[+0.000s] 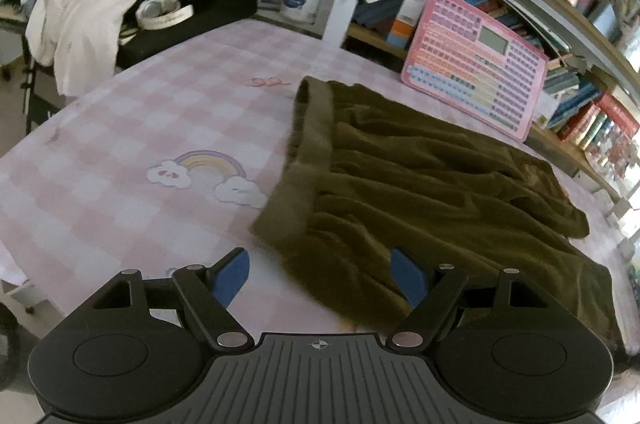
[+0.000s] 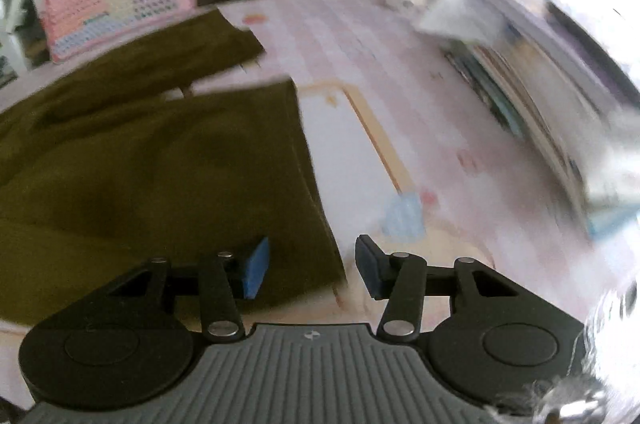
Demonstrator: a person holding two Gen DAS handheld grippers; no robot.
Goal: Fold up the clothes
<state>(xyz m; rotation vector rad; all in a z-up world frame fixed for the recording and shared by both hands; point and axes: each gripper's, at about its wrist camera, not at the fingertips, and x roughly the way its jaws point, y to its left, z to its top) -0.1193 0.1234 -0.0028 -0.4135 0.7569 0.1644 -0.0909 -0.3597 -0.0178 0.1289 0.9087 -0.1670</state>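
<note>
shorts [image 1: 420,184]: olive pair, lying spread on the pink check cloth [image 1: 140,128], waistband [image 1: 308,152] toward the rainbow print [image 1: 204,176], legs running off toward the book shelf. Lying flat prob so both ends can be reached at once.
legs: right view is showing two leg ends [image 2: 248,160] side by side w/ a gap between, hems facing bare cloth.
L gripper [image 1: 320,276]: jaws standing wide, nothing in them; hovering over the near waistband corner, one blue pad over cloth, the other over fabric. Looks like it's lining up to straddle that edge.
R gripper [image 2: 310,270]: jaws partly open, holding nothing; the near leg's hem corner is sitting in the gap, pads not pressing on it (view is blurred, so contact is hard to call).
why: one tool per end = lift both corners together, fold w/o dragging.
stage: judging by the flat lie, no fold made yet.
risk: soft knit may slip if only one layer gets pinched.
clutter: pink toy board [image 1: 476,64] just beside shorts, could snag.
</note>
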